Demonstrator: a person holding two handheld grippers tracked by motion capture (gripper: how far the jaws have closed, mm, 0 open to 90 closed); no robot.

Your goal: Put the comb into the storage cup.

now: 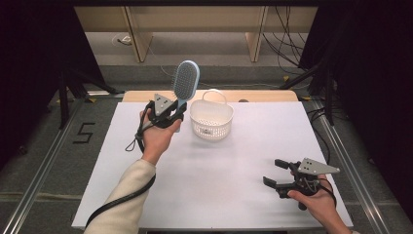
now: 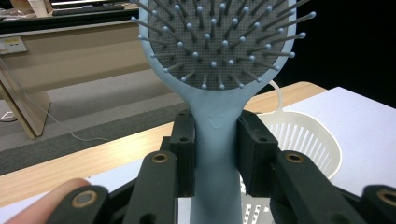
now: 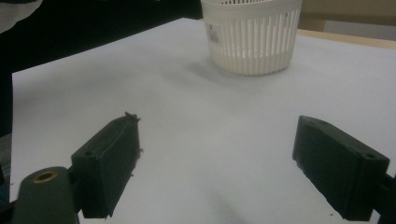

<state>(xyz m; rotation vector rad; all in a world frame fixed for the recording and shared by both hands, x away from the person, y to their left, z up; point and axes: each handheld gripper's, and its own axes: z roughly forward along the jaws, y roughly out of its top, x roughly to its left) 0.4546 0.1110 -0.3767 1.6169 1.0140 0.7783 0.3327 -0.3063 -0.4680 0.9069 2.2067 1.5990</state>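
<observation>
Desk (image 1: 209, 170) w/ white slotted basket (image 1: 211, 119) at far centre. Left gripper (image 1: 168, 113) clamps blue hairbrush (image 1: 185, 83) by handle, long axis upright, bristle head up, basket just to its right & lower. Right gripper (image 1: 276, 172) released, empty, well apart.

The high view looks forward and down from above the person's side of the white table (image 1: 209, 170), taking in the whole top and the floor beyond. The left gripper view rides close behind its jaws, facing level across the far table edge, so the hairbrush (image 2: 219, 93) looms very near. The right gripper view sits low over the tabletop, looking along it. All three share the white slotted basket (image 1: 211, 119), seen from different sides.
</observation>
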